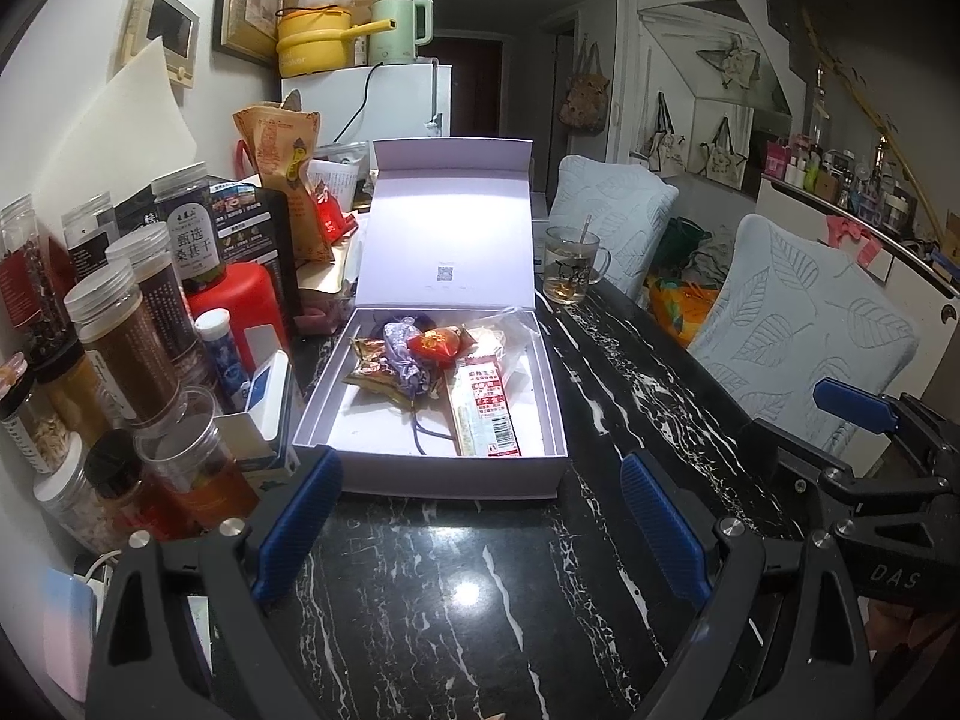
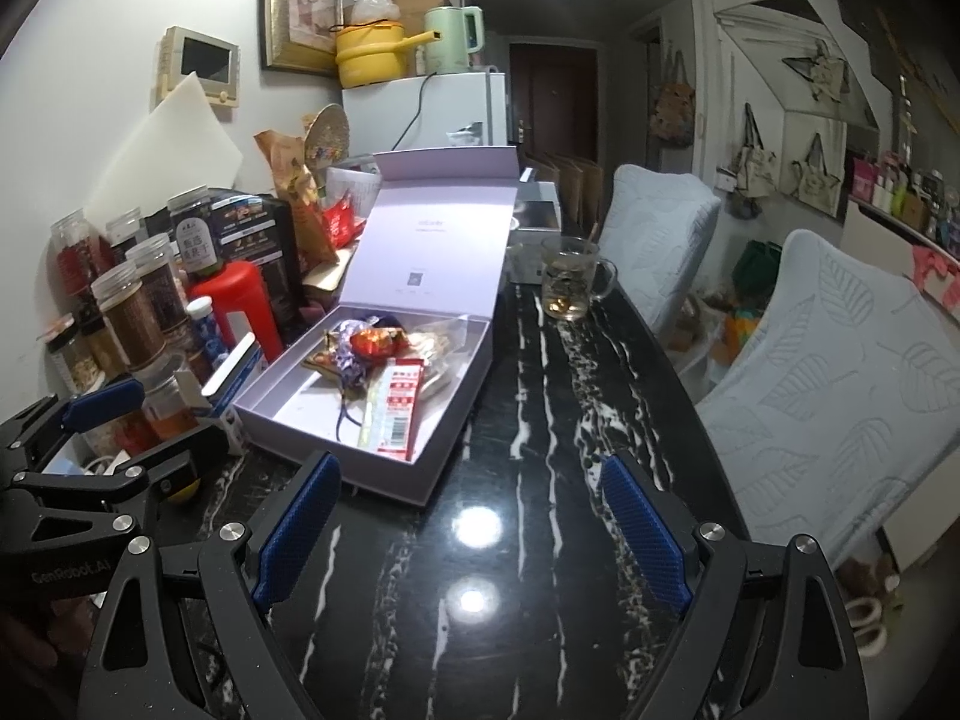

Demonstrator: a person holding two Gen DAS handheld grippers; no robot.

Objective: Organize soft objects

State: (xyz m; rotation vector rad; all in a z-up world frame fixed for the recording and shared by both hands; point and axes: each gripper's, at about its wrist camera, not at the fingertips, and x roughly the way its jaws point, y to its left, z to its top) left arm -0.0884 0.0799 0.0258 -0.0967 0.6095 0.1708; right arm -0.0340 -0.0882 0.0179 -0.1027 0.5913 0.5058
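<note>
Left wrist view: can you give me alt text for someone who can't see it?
An open white box holding soft packets sits on a black marble table, just beyond the empty left gripper with jaws wide. Jars crowd the left; a glass mug stands behind.

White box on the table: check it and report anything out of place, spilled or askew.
Nothing is spilled or damaged. The white box sits open, lid upright, with its soft packets heaped at the far end: a purple pouch, a red packet and a long red-and-white sachet. The pouch's cord trails loose across the bare near end.
</note>
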